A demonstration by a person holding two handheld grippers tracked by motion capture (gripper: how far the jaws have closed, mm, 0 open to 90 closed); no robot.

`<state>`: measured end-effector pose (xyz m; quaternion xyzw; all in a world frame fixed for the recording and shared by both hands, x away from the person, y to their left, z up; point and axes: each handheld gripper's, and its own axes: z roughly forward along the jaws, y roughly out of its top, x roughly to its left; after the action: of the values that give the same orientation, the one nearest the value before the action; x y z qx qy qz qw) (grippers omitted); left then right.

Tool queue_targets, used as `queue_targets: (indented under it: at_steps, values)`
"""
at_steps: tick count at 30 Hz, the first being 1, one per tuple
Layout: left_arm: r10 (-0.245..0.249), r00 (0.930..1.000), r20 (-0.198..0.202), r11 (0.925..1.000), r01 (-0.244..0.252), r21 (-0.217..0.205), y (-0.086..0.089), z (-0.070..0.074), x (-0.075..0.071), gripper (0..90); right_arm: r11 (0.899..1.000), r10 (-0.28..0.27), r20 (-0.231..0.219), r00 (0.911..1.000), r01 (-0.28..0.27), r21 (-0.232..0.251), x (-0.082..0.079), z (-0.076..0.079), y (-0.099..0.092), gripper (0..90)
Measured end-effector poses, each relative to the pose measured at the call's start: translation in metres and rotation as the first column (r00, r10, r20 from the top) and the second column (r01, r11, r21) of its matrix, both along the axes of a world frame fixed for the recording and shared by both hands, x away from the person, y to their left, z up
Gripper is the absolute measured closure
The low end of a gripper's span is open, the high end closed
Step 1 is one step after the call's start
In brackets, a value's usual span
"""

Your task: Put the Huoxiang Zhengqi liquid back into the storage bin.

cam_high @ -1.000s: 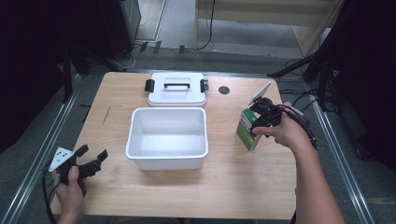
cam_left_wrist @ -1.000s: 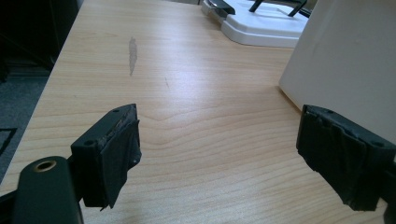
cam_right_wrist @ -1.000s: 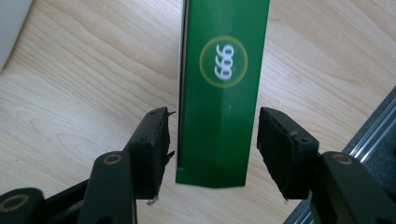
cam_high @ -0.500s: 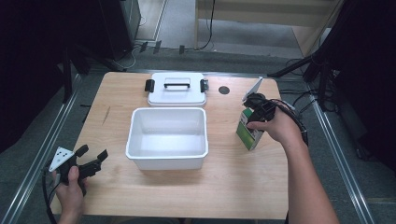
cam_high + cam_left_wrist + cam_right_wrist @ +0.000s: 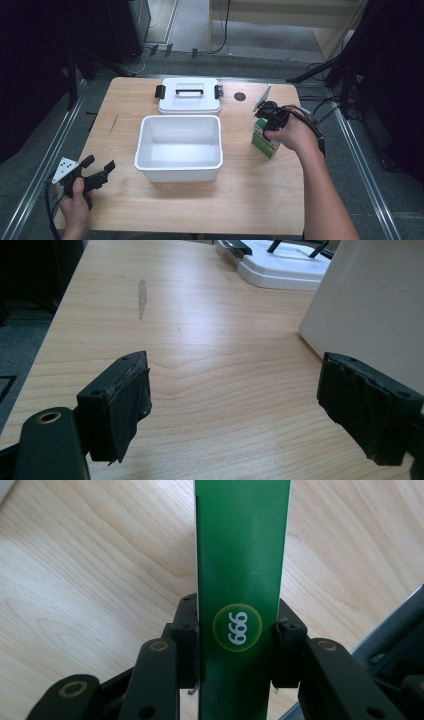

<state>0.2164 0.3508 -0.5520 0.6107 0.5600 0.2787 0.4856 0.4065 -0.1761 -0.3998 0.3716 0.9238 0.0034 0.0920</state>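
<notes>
From above, my right hand-held gripper (image 5: 266, 119) clamps the upright green cardboard carton (image 5: 265, 140) on the pale wooden desk (image 5: 125, 112), right of the glossy white rectangular plastic tub (image 5: 179, 169); my left hand-held gripper's (image 5: 250, 405) matte jaws stand apart over bare woodgrain; the right gripper view shows the smooth carton (image 5: 242, 555) pinched between both pads.

1. Green box (image 5: 265, 141): small carton, green with a white side panel, standing upright on the wooden table, right of the white tub and well apart from it.
2. Top face (image 5: 240, 580): plain green, bearing a round yellow-ringed mark reading "999" or "666".
3. State: closed, undamaged, clamped on two opposite sides.
</notes>
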Motion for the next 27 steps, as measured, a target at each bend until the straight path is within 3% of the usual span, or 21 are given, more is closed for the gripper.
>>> queue_targets:
  at_steps: [3,13,19,27]
  values:
    - [0.001,1.0,0.002,1.0,-0.001,0.0,0.0,0.0,0.0,14.5,0.999,0.049,0.012,0.9987,-0.049,-0.001,-0.005,0.001,0.004,64.7]
    - [0.0,1.0,0.002,1.0,0.0,0.0,0.0,0.0,0.0,14.6,0.994,0.105,0.035,0.9939,-0.105,0.0,-0.013,0.011,0.007,64.7]
    - [0.001,1.0,0.002,1.0,-0.001,0.0,0.0,0.0,0.0,14.6,0.987,0.158,0.05,0.9862,-0.157,-0.018,-0.018,0.018,0.008,64.7]
    - [-0.002,1.0,0.003,1.0,0.002,0.001,0.0,0.0,0.0,14.6,0.977,0.209,0.041,0.9771,-0.21,0.03,-0.025,0.03,0.004,64.6]
